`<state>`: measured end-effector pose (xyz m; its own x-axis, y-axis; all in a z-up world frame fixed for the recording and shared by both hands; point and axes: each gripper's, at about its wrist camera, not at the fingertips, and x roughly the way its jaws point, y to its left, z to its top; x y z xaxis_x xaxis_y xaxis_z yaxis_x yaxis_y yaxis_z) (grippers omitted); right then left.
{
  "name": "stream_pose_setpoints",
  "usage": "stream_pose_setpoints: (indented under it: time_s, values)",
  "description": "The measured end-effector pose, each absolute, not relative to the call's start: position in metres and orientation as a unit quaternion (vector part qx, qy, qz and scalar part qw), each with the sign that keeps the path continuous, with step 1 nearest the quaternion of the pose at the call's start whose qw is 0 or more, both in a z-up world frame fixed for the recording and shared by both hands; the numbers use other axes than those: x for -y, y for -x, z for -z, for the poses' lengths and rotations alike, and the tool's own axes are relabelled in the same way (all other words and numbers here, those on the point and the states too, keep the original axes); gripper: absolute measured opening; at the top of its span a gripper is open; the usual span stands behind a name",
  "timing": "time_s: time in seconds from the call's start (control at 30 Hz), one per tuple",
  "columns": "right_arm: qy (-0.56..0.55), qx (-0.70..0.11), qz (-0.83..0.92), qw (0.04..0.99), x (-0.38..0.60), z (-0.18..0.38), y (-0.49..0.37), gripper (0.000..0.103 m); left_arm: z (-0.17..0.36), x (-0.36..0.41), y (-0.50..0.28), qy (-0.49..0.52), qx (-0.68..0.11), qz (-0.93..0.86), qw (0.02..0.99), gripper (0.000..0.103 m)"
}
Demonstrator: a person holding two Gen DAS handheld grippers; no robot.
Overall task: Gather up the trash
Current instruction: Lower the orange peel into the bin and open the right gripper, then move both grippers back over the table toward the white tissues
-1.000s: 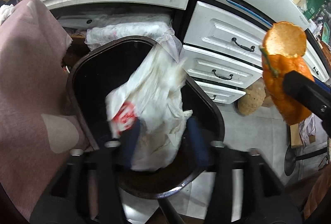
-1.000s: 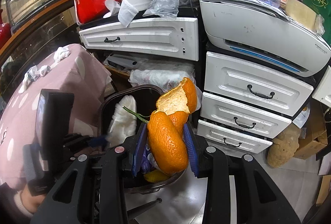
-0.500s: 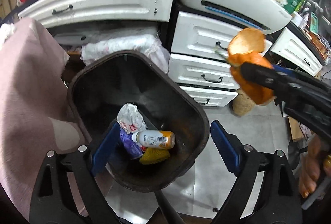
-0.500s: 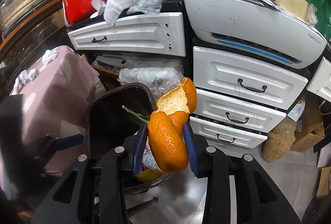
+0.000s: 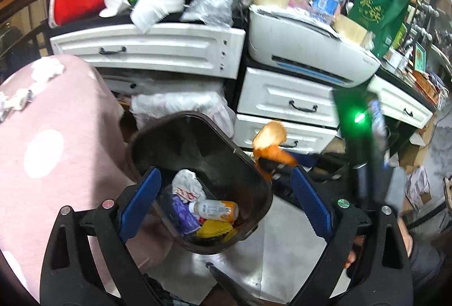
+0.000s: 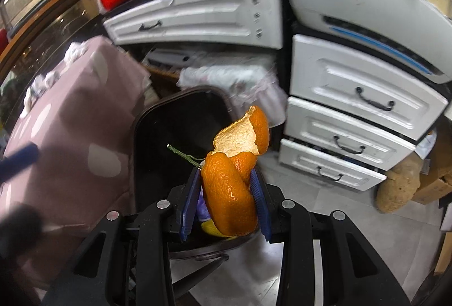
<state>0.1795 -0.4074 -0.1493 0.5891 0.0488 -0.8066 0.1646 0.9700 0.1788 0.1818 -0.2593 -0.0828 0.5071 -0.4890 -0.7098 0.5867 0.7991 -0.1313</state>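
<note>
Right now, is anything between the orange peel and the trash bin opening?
Nothing visible. The right hand-held gripper holds the orange peel near the trash bin's rim; the opening is uncovered, and the left hand-held gripper is open, its fingers straddling the bin.

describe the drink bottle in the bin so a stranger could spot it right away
Start at the dark trash bin on the floor before the white drawers. Down inside lies the small bottle, on its side. It alone has a white body with an orange end, between crumpled white paper and yellow scrap.
</note>
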Motion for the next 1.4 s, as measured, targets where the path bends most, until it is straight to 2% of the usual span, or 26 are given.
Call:
stream_pose_setpoints:
  time_s: [0.63, 1.07, 1.13, 1.2, 1.27, 1.4]
  values:
    - [-0.106, -0.558, 0.0, 0.823, 0.363, 0.229, -0.26, 0.037, 0.065, 0.145, -0.195, 0.007, -0.401, 0.197, 0.895, 0.092]
    - [-0.083, -0.611, 0.009, 0.787, 0.345, 0.265, -0.29, 0.039, 0.064, 0.138, -0.188, 0.008, -0.399, 0.19, 0.897, 0.093]
    - [-0.084, -0.615, 0.011, 0.784, 0.345, 0.268, -0.292, 0.044, 0.063, 0.138, -0.187, 0.006, -0.399, 0.19, 0.897, 0.093]
    - [-0.097, -0.611, 0.013, 0.786, 0.348, 0.267, -0.29, 0.059, 0.062, 0.136, -0.186, 0.008, -0.396, 0.188, 0.899, 0.093]
    - [-0.101, -0.603, 0.013, 0.791, 0.348, 0.261, -0.288, 0.066, 0.061, 0.134, -0.185, 0.014, -0.396, 0.189, 0.899, 0.093]
    - [-0.097, -0.585, 0.012, 0.805, 0.347, 0.243, -0.279, 0.068, 0.061, 0.132, -0.187, 0.013, -0.396, 0.184, 0.9, 0.093]
